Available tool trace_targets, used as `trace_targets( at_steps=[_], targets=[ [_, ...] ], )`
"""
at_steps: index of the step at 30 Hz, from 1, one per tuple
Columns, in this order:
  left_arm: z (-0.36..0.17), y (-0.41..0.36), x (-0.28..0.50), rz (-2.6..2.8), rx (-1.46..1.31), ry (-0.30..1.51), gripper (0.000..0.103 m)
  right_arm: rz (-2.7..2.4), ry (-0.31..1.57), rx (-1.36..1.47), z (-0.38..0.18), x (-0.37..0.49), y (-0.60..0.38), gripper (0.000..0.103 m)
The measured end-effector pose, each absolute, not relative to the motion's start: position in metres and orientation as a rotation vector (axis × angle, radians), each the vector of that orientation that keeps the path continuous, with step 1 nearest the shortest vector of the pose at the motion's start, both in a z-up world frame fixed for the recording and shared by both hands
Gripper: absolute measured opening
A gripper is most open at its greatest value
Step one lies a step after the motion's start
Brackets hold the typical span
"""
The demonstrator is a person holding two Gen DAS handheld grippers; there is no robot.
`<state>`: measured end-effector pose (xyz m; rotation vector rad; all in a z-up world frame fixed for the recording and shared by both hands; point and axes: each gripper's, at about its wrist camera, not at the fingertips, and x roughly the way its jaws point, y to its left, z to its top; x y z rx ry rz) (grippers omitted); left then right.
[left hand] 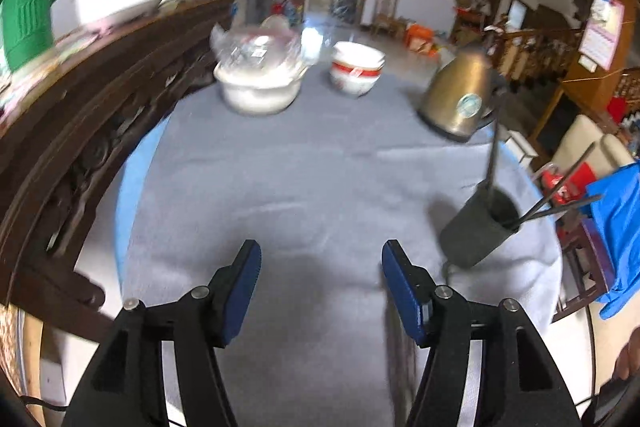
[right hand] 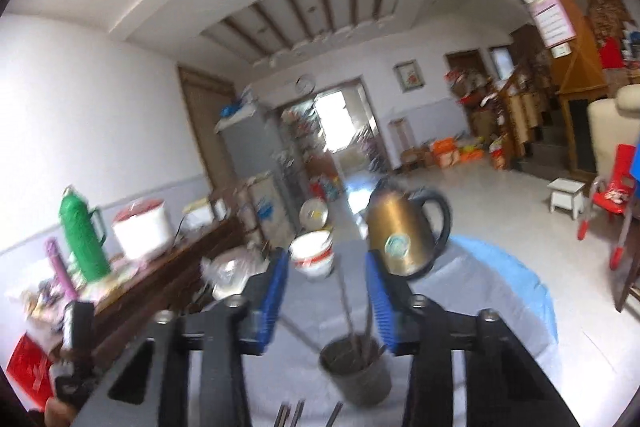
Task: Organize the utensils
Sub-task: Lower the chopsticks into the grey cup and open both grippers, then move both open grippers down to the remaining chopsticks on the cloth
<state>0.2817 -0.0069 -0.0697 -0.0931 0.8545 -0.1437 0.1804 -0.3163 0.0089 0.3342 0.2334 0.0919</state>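
Note:
A dark grey utensil cup (left hand: 478, 229) stands at the right of the grey-clothed table (left hand: 304, 163), with dark chopsticks (left hand: 493, 157) sticking out of it. My left gripper (left hand: 320, 287) is open and empty over the bare cloth, left of the cup. In the right wrist view the cup (right hand: 356, 373) sits low between the fingers of my right gripper (right hand: 326, 291), which is open and empty above it. Chopsticks (right hand: 346, 301) stand in the cup. More chopstick ends (right hand: 294, 413) lie on the cloth at the bottom edge.
A gold kettle (left hand: 460, 95) stands at the far right of the table, stacked red-and-white bowls (left hand: 356, 69) and a white pot with plastic bags (left hand: 258, 83) at the back. A dark wooden sideboard (left hand: 80, 131) with a green thermos (left hand: 28, 15) runs along the left.

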Motion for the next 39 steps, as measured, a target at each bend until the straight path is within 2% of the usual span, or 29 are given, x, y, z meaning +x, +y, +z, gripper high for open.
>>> trace_targets(
  at_steps=[9, 16, 30, 39],
  targets=[
    [-0.110, -0.007, 0.278, -0.170, -0.107, 0.994, 0.064, 0.180, 0.607, 0.402, -0.082, 0.217, -0.293, 0.039],
    [-0.141, -0.024, 0.276, -0.261, -0.148, 1.127, 0.064, 0.180, 0.795, 0.469, -0.144, 0.227, -0.292, 0.038],
    [-0.184, -0.065, 0.290, -0.284, -0.073, 1.243, 0.064, 0.159, 0.841, 0.512, -0.160, 0.225, -0.305, 0.038],
    [-0.186, -0.074, 0.295, -0.285, -0.059, 1.236, 0.064, 0.144, 0.846, 0.529, -0.163, 0.225, -0.310, 0.038]
  ],
)
